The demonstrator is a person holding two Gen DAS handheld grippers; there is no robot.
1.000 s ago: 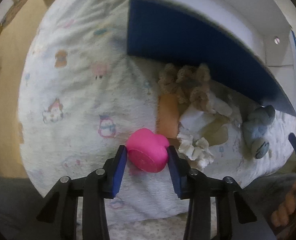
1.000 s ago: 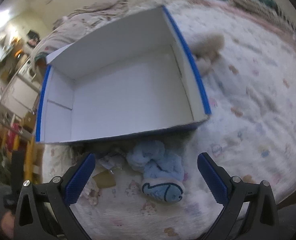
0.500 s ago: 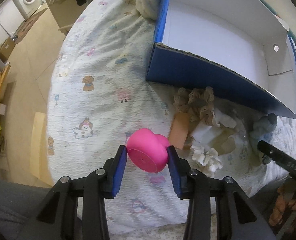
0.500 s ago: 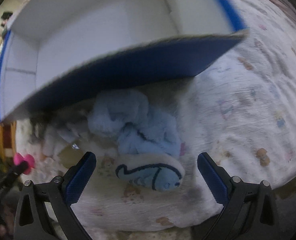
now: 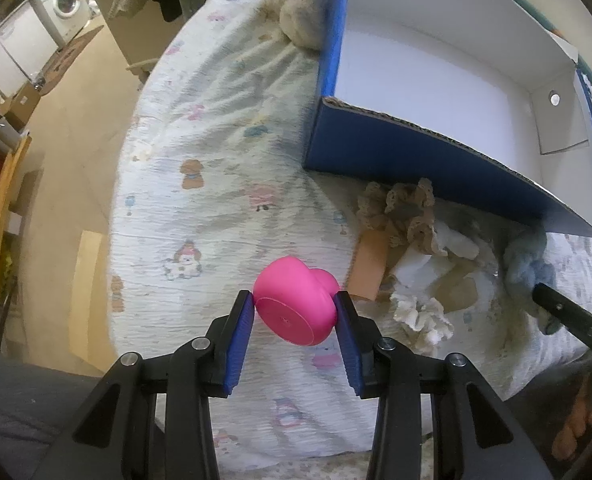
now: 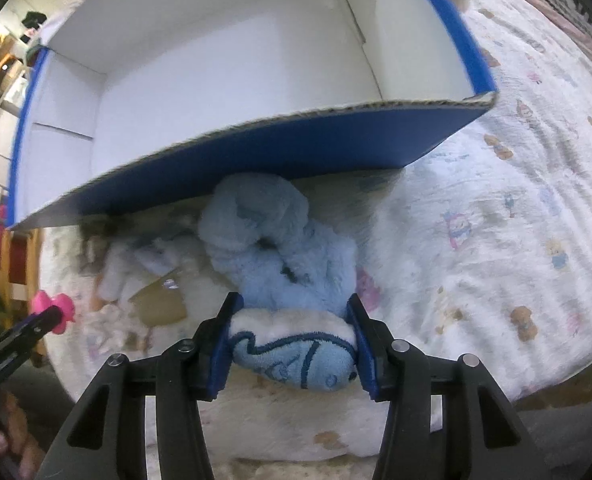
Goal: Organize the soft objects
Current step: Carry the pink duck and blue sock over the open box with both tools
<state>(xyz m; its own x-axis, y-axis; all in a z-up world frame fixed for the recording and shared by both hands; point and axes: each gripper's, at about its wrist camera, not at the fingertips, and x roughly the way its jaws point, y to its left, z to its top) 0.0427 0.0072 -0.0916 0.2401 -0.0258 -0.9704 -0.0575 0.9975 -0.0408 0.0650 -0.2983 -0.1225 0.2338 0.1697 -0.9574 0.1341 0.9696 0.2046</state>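
Observation:
My left gripper is shut on a pink soft toy and holds it above the bed, short of the blue box. The toy also shows at the left of the right wrist view. My right gripper is shut on the fish-patterned end of a fluffy light-blue sock, which lies on the bed just in front of the box's near wall. The box is white inside and holds nothing that I can see.
A heap of soft things lies against the box front: a brown crocheted piece, a white frilly piece, an orange cloth, brown card. A beige plush lies behind the box. The bed edge drops to the floor at left.
My left gripper has lifted the pink toy higher, away from the bed. My right gripper has moved down onto the blue sock and closed on its fish end.

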